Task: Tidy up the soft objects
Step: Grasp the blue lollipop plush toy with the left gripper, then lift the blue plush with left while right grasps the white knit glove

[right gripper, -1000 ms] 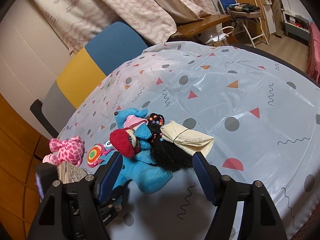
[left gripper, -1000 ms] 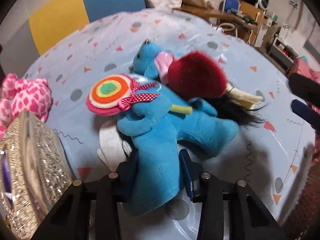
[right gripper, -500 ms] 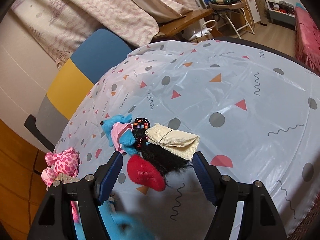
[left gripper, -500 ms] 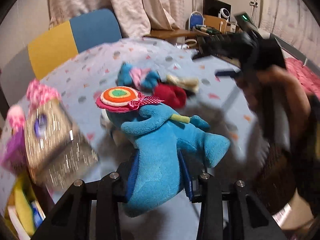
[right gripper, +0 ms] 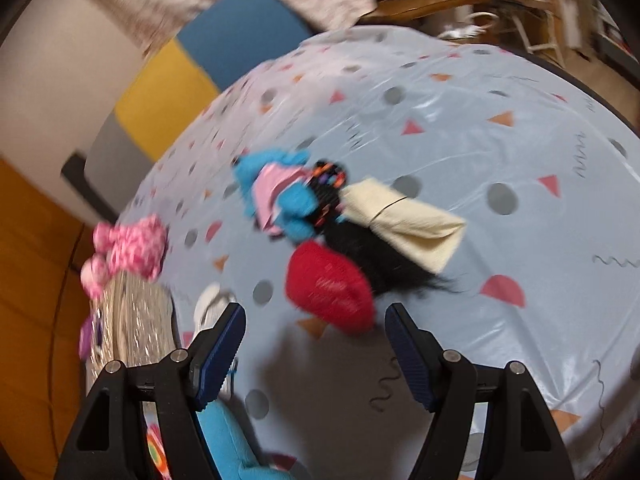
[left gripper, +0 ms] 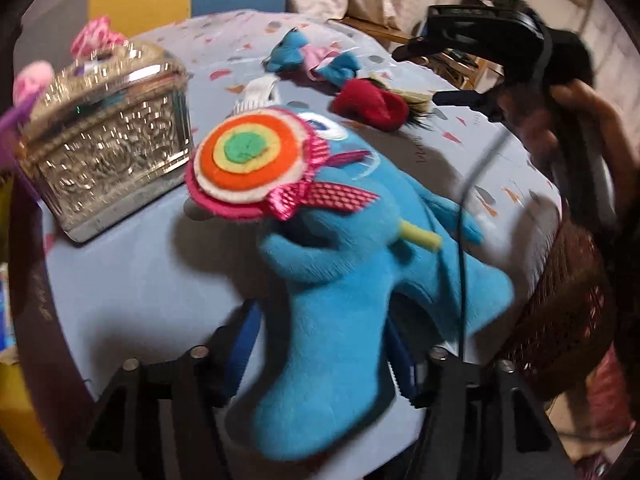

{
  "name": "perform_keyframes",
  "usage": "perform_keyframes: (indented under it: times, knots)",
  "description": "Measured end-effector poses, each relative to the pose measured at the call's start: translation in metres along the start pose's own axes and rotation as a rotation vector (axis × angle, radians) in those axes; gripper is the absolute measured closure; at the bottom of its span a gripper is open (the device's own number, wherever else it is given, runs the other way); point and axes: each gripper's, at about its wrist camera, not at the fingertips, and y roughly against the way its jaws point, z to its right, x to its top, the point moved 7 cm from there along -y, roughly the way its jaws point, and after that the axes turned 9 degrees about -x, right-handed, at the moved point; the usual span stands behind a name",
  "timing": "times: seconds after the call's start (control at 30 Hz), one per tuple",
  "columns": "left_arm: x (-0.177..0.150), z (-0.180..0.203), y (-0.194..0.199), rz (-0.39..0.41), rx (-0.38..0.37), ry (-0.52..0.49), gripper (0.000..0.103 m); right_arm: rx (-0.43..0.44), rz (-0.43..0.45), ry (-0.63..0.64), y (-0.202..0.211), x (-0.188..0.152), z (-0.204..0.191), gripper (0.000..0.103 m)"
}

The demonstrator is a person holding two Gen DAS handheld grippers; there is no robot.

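**Blue plush being let go near the table's front edge**

At far left, a glittery silver box (left gripper: 108, 136) is sitting on the patterned tablecloth (left gripper: 132, 280). Right of it, the blue plush toy (left gripper: 344, 280) is lying between the fingers of the left gripper (left gripper: 320, 356), whose jaws have just been opening; the leg is still between them, and the left pad is standing visibly apart from it. The toy's long axis is running away from the camera, its lollipop (left gripper: 248, 168) and head pointing toward the table's middle, leg toward the edge. It could slide off that edge, since the leg is overhanging. Further right, the right gripper (right gripper: 316, 344) is hanging wide and empty above a red pouch (right gripper: 332, 292).
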Motion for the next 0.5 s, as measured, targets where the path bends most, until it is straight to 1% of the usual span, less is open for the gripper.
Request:
perform_keyframes:
  times: [0.07,0.1,0.13,0.2,0.27,0.37,0.43,0.5]
  knots:
    - [0.001,-0.002,-0.006,0.002,-0.017,0.032,0.041,0.003,-0.025,0.045,-0.005,-0.005,-0.008,0.029]
    - [0.003,-0.001,-0.007,0.011,-0.017,0.028,0.050,0.013,-0.041,0.057,-0.007,-0.008,-0.011,0.029]
    - [0.003,0.000,-0.008,0.011,-0.015,0.019,0.063,0.044,-0.070,0.062,-0.010,-0.013,-0.015,0.029]
    - [0.004,0.009,-0.009,0.015,-0.030,-0.018,0.064,0.085,-0.132,0.068,-0.017,-0.020,-0.022,0.029]
    - [0.002,0.013,-0.008,0.020,-0.012,-0.048,0.064,0.087,-0.155,0.103,-0.020,-0.026,-0.032,0.029]
    - [-0.004,0.013,-0.005,0.019,-0.028,-0.049,0.064,0.158,-0.198,0.128,-0.023,-0.033,-0.058,0.029]
    - [-0.010,0.012,0.000,0.019,-0.030,-0.052,0.064,0.166,-0.219,0.146,-0.029,-0.034,-0.073,0.029]
    - [-0.016,0.010,0.004,0.020,-0.032,-0.049,0.064,0.155,-0.244,0.178,-0.041,-0.038,-0.093,0.029]
